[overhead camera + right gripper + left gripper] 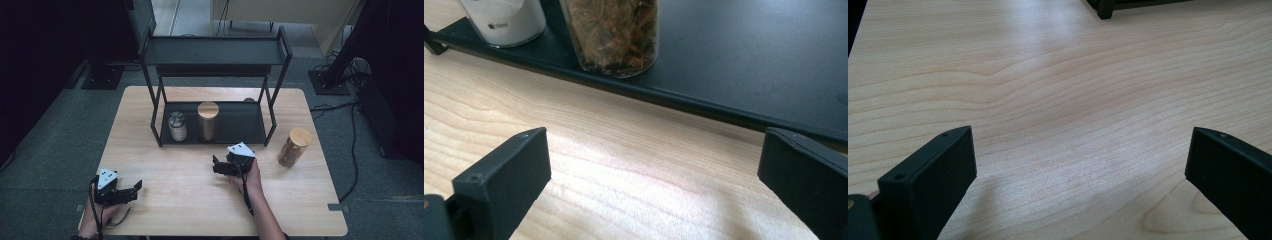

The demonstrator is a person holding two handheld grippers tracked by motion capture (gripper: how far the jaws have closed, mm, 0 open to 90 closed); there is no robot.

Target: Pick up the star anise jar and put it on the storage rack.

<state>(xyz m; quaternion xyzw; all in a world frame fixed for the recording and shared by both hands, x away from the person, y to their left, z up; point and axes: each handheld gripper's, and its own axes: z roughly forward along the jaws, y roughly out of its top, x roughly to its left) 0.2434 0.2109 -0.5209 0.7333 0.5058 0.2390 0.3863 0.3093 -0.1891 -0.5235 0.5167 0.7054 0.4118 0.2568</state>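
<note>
Right claw sits wide apart, empty, just in front of the rack's bottom shelf, where the wooden-lidded jar stands (white jar beside it). Left claw gapes wide too, over bare surface.

Jars: three. Two wooden-lidded, one on the rack's lower shelf, one on the table; one metal-lidded beside the first. Rack: one, two shelves. Table: one. Claws: two, left, right.
</note>
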